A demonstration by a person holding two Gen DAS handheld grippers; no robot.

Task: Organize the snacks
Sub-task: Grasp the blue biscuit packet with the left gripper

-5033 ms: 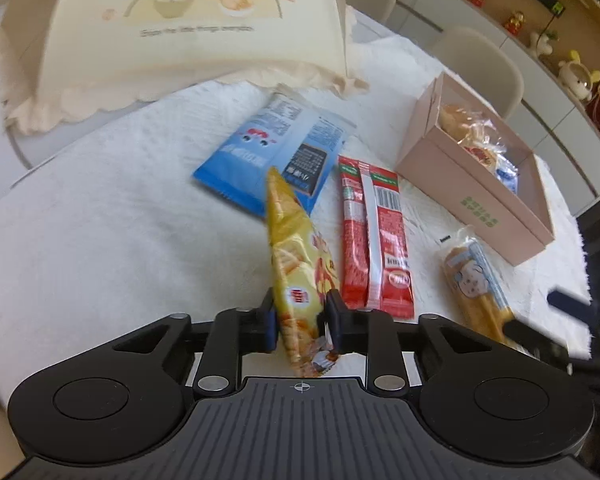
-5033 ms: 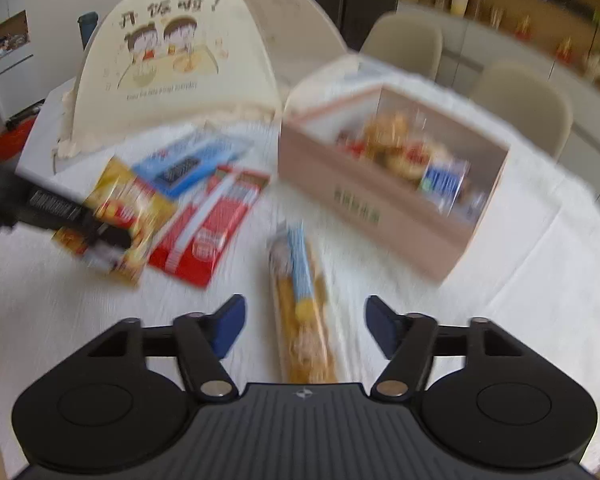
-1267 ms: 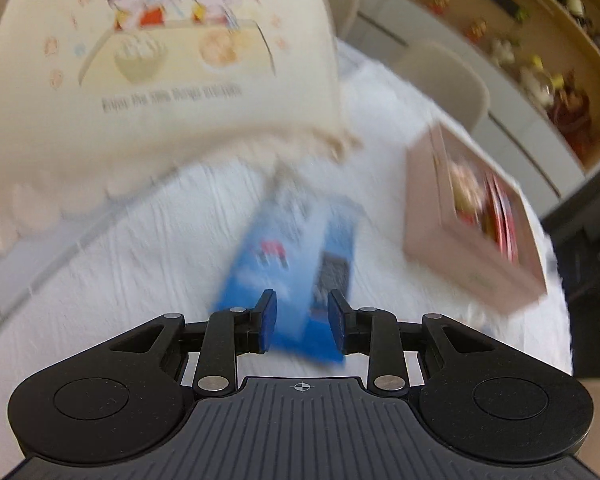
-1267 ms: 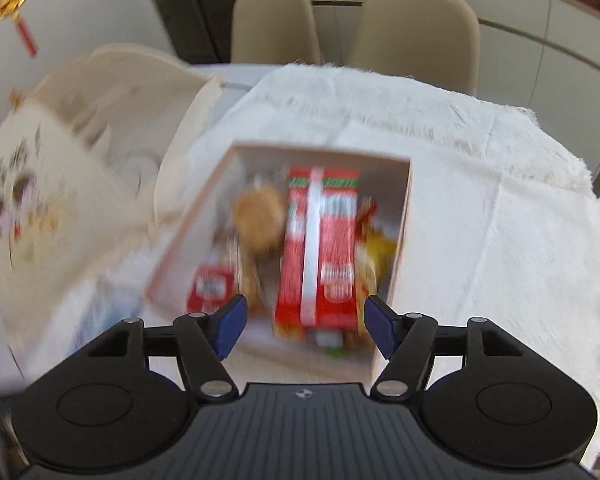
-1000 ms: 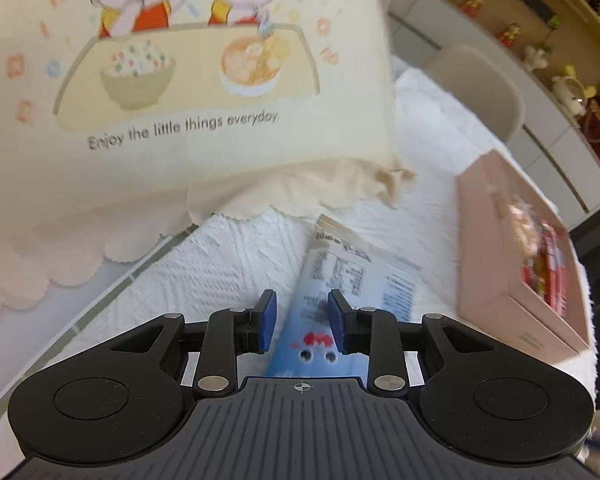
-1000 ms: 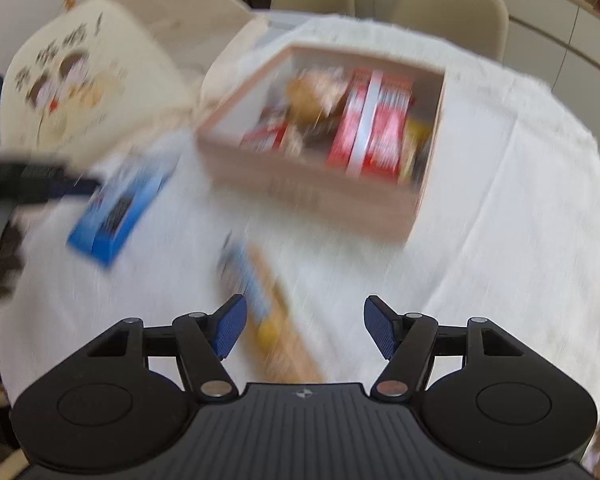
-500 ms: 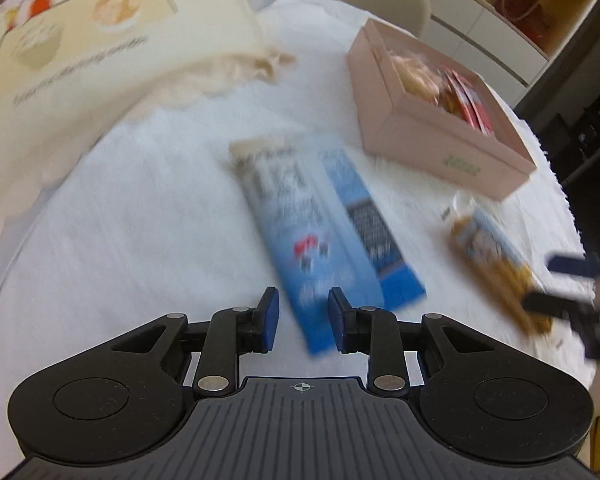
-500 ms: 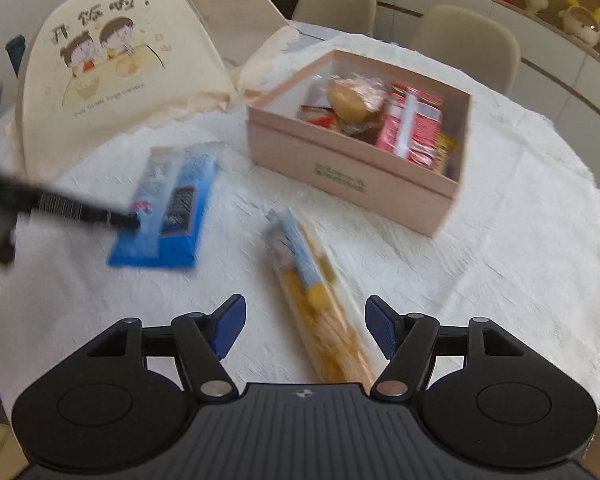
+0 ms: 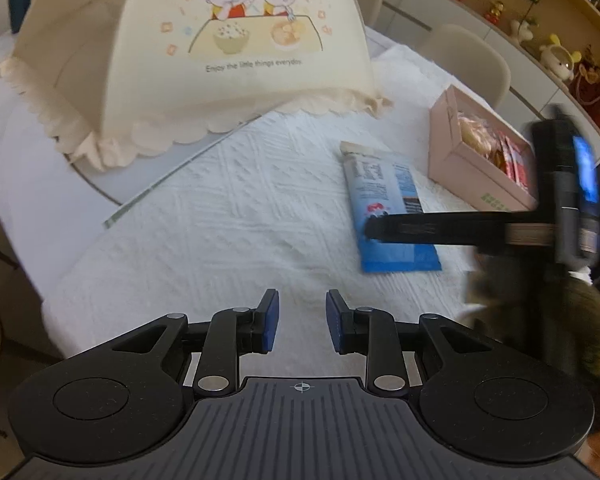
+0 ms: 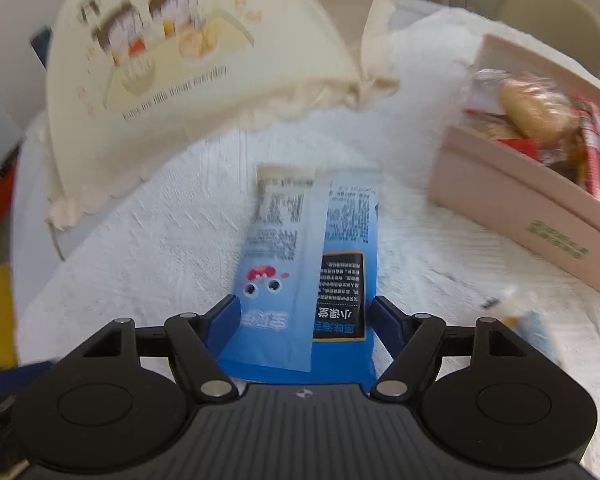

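While the blue snack packet [image 10: 306, 276] lies flat on the white tablecloth [image 9: 228, 208] beside the pink box [image 10: 512, 196], the right gripper [image 10: 305, 330] sits spread wide, one finger at each long edge of the packet's near end. Left gripper [image 9: 302, 322]: parted, empty, well apart from packet.

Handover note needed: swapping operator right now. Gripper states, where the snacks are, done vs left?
Left hand-held gripper: open, empty, over bare tablecloth.
Right hand-held gripper: open, jaws either side of the blue snack pack, not closed on it.
Blue pack lies flat on the tablecloth, near the pink box.
Done: bun and red packs sit in the box.
Left: box the blue pack, and another wrapped snack at the right edge, blurred.
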